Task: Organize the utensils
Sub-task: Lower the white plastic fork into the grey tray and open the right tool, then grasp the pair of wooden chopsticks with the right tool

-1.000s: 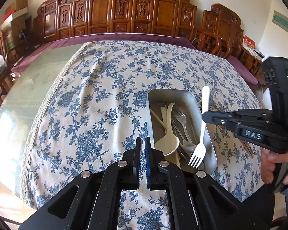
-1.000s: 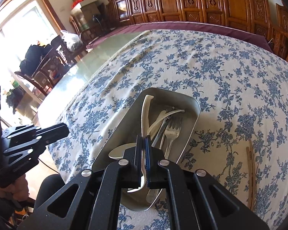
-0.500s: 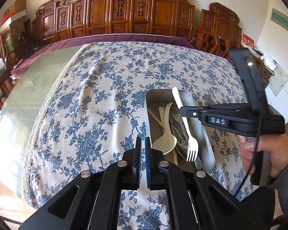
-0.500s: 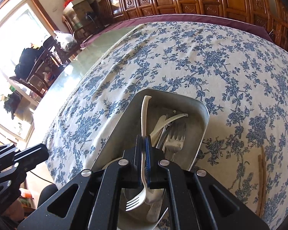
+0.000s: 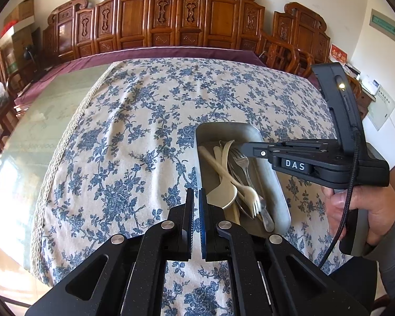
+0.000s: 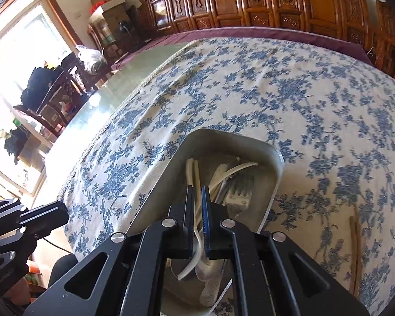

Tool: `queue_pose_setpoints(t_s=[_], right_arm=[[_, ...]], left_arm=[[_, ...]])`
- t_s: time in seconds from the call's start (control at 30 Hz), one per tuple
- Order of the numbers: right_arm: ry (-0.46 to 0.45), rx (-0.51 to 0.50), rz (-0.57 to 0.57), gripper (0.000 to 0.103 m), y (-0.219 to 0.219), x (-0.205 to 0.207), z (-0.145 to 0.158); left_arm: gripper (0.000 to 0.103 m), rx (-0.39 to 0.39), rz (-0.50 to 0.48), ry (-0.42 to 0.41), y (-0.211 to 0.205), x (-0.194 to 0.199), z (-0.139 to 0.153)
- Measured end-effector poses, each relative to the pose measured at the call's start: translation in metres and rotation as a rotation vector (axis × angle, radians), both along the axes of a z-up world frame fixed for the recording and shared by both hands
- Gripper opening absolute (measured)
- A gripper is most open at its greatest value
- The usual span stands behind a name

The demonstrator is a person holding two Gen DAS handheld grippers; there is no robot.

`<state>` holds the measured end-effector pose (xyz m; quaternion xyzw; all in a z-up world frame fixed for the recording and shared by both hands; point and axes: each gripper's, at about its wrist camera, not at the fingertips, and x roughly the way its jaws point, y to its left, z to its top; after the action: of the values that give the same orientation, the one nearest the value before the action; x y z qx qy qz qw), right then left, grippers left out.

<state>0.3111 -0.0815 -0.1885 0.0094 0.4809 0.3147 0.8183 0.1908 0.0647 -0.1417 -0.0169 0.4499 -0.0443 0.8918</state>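
Observation:
A metal tray [image 5: 276, 184] [image 6: 275, 158] on the floral tablecloth holds several utensils: a cream spoon [image 5: 222, 197], metal forks [image 5: 241, 159] and a cream plastic fork [image 5: 250, 194] [image 6: 196, 181]. My right gripper [image 6: 197, 197] hangs low over the tray with its jaws parted a little. The cream fork lies in the tray, loose between the jaws. In the left wrist view the right gripper [image 5: 239, 146] reaches in from the right. My left gripper [image 5: 194, 197] is shut and empty, just left of the tray's near corner.
Brown chopsticks [image 6: 355, 250] lie on the cloth right of the tray. The tablecloth [image 5: 144, 131] covers a glass-topped table [image 5: 47, 110]. Carved wooden chairs [image 5: 187, 21] line the far side. A window and cluttered chairs [image 6: 47, 92] stand at the left.
The right gripper lowered the cream fork into the tray and opened slightly, letting it go. The fork now lies among the other utensils. The left gripper has stayed put.

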Motion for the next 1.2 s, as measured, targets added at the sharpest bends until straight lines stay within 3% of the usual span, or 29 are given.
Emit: queue_pose_setpoints(t_s=[0.23,0.33,0.43,0.5,0.57,0.67,0.7,0.93,1.07,1.2], right_arm=[[-0.085,-0.008,-0.027,0.014,-0.041,-0.03,0.022],[-0.118,-0.025,-0.042,0.016,-0.064,-0.044,0.029],[-0.151,-0.04,-0.066,0.025,-0.089,-0.057,0.034],[-0.172,-0.052,-0.08,0.028,-0.106,-0.065,0.037],[-0.19,-0.07,-0.097,0.032,-0.126,-0.071,0.037],[-0.199,-0.088,-0.129,0.04,-0.152,-0.076,0.034],[-0.196,-0.092,-0.141,0.041,-0.159,-0.077,0.032],[-0.155,-0.143,-0.214,0.041,-0.211,-0.077,0.012],[-0.118,-0.164,-0.232,0.041,-0.231,-0.076,-0.008],[-0.073,-0.187,-0.226,0.03,-0.238,-0.072,-0.033]], left_arm=[[0.005,0.001,-0.02,-0.01,-0.016,-0.006,0.005],[0.013,0.005,-0.032,-0.019,-0.026,-0.007,0.009],[0.02,0.007,-0.044,-0.025,-0.039,-0.008,0.011],[0.034,0.006,-0.052,-0.029,-0.047,-0.008,0.012],[0.042,0.007,-0.061,-0.031,-0.057,-0.008,0.013],[0.067,0.005,-0.071,-0.033,-0.073,-0.006,0.012],[0.069,0.001,-0.076,-0.04,-0.077,-0.006,0.011],[0.079,0.001,-0.114,-0.029,-0.117,-0.001,-0.002],[0.079,-0.005,-0.133,-0.017,-0.133,0.0,-0.01],[0.079,-0.009,-0.14,0.0,-0.144,0.001,-0.017]])
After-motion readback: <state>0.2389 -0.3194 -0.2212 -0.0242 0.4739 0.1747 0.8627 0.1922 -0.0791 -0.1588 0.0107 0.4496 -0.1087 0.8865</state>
